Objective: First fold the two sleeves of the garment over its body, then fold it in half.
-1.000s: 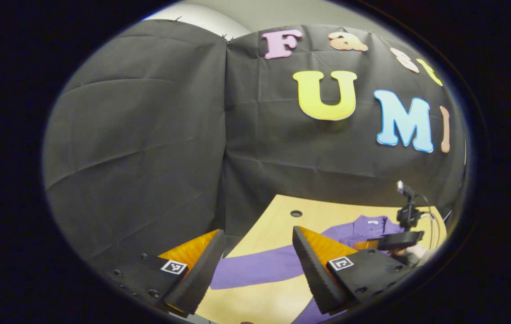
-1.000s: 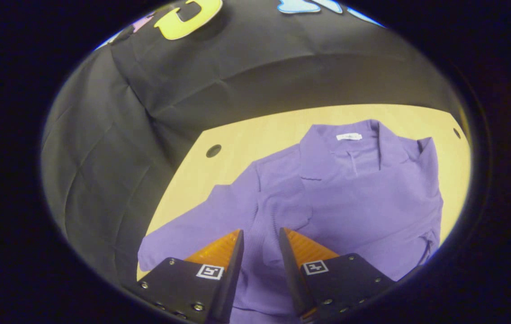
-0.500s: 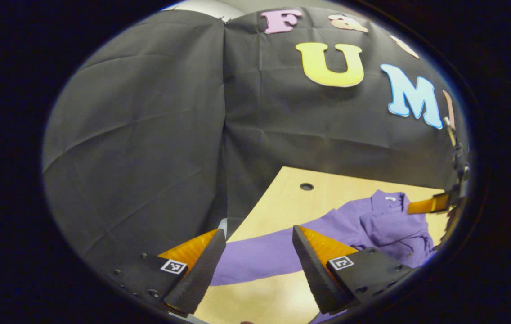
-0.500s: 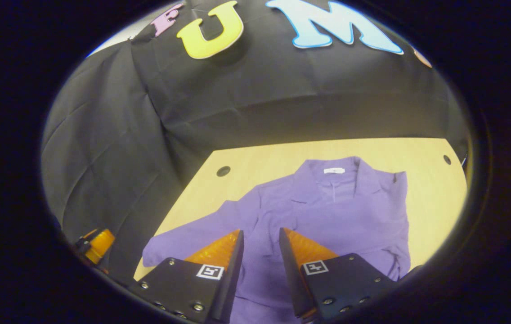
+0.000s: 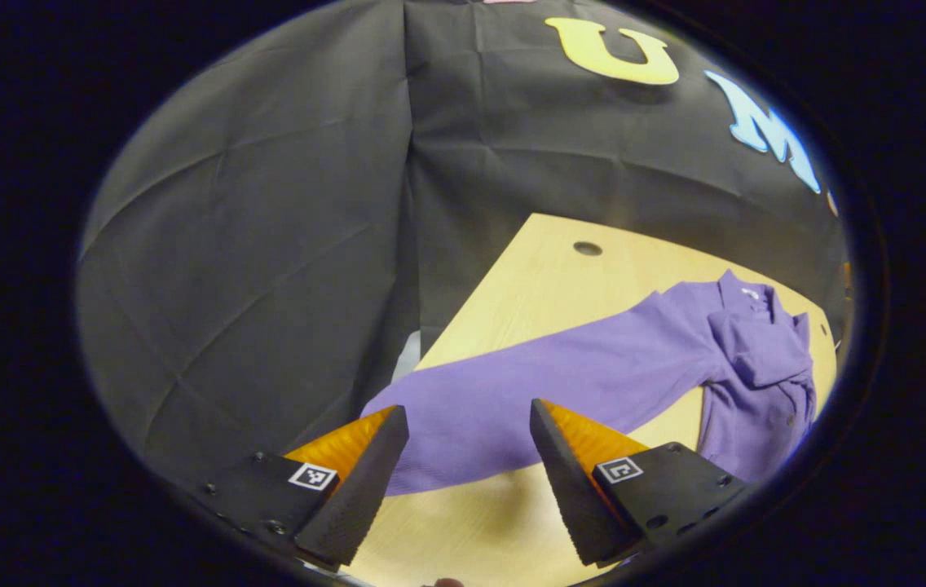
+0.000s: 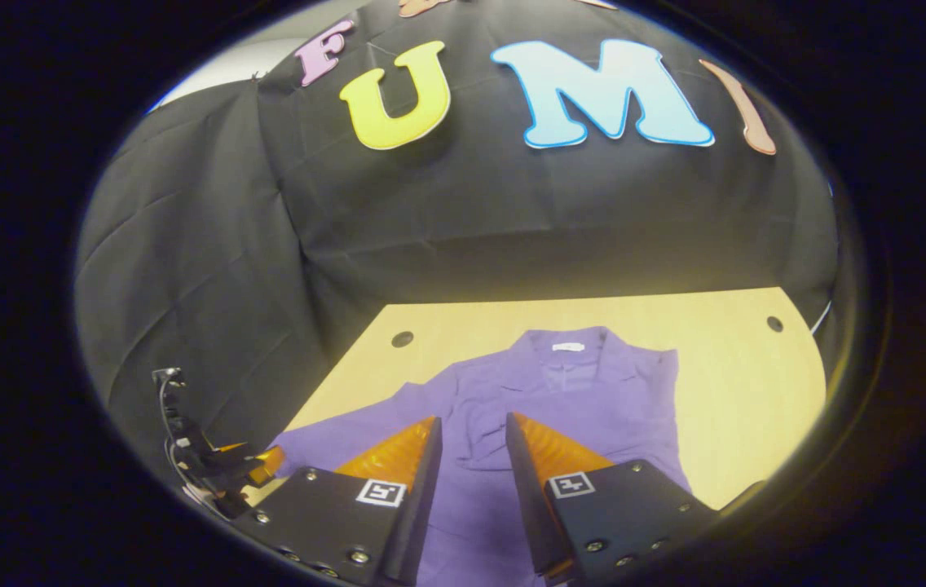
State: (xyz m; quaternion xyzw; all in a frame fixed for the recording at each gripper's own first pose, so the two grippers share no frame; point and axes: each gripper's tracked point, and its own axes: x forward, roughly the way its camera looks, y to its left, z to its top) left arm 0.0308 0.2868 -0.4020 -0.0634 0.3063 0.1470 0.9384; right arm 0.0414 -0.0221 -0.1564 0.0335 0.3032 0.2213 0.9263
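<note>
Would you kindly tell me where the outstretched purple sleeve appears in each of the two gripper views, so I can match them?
Left gripper view: the outstretched sleeve crosses the middle, from beyond the left tongs up and right to the garment's body.
Right gripper view: it lies low on the left, running from the shoulder toward the other tongs at the edge.
Shared landmark: the round hole in the table, at and.

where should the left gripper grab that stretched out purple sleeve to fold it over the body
Probably at the cuff end of the sleeve, which lies flat on the table near its edge. The open left gripper already frames it, so I would come from above with one finger either side of the cuff. The sleeve runs straight toward the shirt body, so the end can swing across.
</note>
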